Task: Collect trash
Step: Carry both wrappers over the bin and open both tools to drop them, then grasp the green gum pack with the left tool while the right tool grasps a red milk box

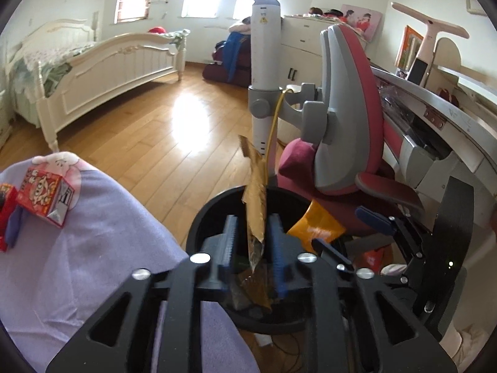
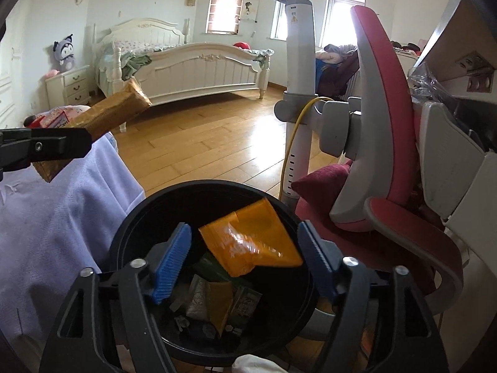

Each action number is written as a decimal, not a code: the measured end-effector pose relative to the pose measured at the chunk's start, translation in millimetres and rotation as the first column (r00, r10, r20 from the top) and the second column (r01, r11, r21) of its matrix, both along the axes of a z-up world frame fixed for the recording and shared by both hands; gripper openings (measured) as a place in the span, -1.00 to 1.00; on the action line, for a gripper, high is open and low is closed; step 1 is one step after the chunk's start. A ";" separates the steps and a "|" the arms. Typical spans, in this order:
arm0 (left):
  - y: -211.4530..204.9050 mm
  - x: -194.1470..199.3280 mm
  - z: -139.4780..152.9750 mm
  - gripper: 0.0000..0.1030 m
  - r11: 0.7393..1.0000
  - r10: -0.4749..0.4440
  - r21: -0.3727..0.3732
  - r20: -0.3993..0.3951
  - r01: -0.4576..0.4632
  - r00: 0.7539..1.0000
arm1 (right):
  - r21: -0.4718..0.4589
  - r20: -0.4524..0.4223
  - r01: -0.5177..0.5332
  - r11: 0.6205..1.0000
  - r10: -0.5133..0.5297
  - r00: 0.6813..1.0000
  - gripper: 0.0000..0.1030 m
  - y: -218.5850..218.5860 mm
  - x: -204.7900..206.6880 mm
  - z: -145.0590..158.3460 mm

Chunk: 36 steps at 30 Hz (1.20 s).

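A black bin (image 2: pixel 136 233) is seen on the wood floor (image 2: pixel 202 143), between a lilac-covered surface (image 2: pixel 56 233) and a red chair (image 2: pixel 385 143). Crumpled wrappers (image 2: pixel 217 301) are piled in its bottom: silver, amber and green pieces can be told apart, but an exact count cannot be given.

One orange packet (image 2: pixel 248 242) is caught over the bin's mouth, between the blue pads (image 2: pixel 170 261) of the right tool (image 2: pixel 245 261). The jaws are spread wide and neither pad is seen to touch the packet; it appears blurred.

One long gold wrapper (image 1: pixel 256 205) is shown upright between the pads of the left tool (image 1: pixel 253 242), above the bin (image 1: pixel 198 227). These jaws are set partly apart, with a gap visible on each side of the wrapper, so it is not clamped. In the right view the same wrapper (image 2: pixel 111 115) is seen slanting past the left tool's black arm (image 2: pixel 46 147).

On the surface (image 1: pixel 93 264) one red carton (image 1: pixel 46 199) is left lying, with a second red item (image 1: pixel 7 214) just beside it at the frame's edge
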<state>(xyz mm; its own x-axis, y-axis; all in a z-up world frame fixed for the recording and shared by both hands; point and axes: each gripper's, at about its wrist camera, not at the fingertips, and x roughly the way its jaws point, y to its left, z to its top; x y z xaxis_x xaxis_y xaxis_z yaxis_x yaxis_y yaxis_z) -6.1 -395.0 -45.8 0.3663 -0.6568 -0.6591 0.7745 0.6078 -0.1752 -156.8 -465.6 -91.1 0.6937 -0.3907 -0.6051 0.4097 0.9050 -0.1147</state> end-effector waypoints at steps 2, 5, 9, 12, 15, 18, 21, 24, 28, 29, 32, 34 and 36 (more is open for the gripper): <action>6.4 -3.1 7.2 0.51 0.999 0.035 -0.026 0.046 -0.033 0.998 | 0.000 -0.008 -0.005 1.000 0.005 1.000 0.61 0.0 -1.5 -1.5; 16.9 -5.4 18.7 0.51 0.998 0.049 -0.033 0.090 -0.046 0.995 | -0.009 -0.018 -0.017 1.000 0.017 1.000 0.61 6.1 -1.8 0.4; 42.9 -3.3 32.2 0.64 0.994 0.107 -0.045 0.139 -0.102 0.985 | -0.014 -0.002 -0.048 0.999 0.048 0.999 0.61 21.7 2.1 9.6; 74.4 2.3 42.2 0.65 0.985 0.170 -0.061 0.160 -0.162 0.972 | 0.000 0.027 -0.091 0.996 0.091 0.995 0.61 40.1 10.1 23.9; 117.1 12.3 51.0 0.72 0.965 0.262 -0.074 0.185 -0.252 0.947 | 0.003 0.067 -0.148 0.989 0.147 0.987 0.61 63.2 21.8 42.6; 172.5 27.5 61.6 0.74 0.926 0.378 -0.102 0.212 -0.364 0.901 | 0.004 0.115 -0.217 0.976 0.215 0.970 0.65 87.5 36.4 66.0; 224.3 49.2 66.2 0.74 0.874 0.485 -0.095 0.224 -0.476 0.845 | 0.028 0.167 -0.326 0.945 0.317 0.934 0.72 116.1 56.1 91.3; 275.2 80.4 64.2 0.74 0.829 0.557 -0.070 0.200 -0.555 0.806 | 0.075 0.186 -0.412 0.908 0.393 0.901 0.72 139.0 80.4 105.9; 315.8 117.6 49.8 0.65 0.831 0.548 0.003 0.169 -0.556 0.819 | 0.092 0.159 -0.504 0.859 0.486 0.859 0.72 170.4 120.3 112.3; 320.7 126.8 45.0 0.62 0.837 0.535 0.029 0.162 -0.546 0.829 | 0.088 0.142 -0.515 0.853 0.501 0.854 0.72 175.7 131.3 111.1; 324.2 152.9 30.7 0.60 0.861 0.491 0.075 0.137 -0.503 0.861 | 0.103 0.093 -0.542 0.834 0.535 0.840 0.71 184.2 161.2 102.7; 322.1 166.5 22.6 0.51 0.872 0.464 0.101 0.137 -0.479 0.875 | 0.102 0.046 -0.537 0.837 0.536 0.843 0.72 182.3 183.0 92.2; 319.4 182.4 15.7 0.46 0.888 0.435 0.106 0.116 -0.447 0.893 | 0.089 0.008 -0.535 0.840 0.536 0.844 0.72 179.1 198.5 82.7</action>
<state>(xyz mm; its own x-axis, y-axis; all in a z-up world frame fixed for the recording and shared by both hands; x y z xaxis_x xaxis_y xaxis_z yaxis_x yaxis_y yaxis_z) 176.3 -75.6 -30.1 0.6580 -0.3274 -0.6781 0.4297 0.9028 -0.0190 41.7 -286.5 -8.4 0.7693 0.0915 -0.6323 -0.1428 0.9893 -0.0305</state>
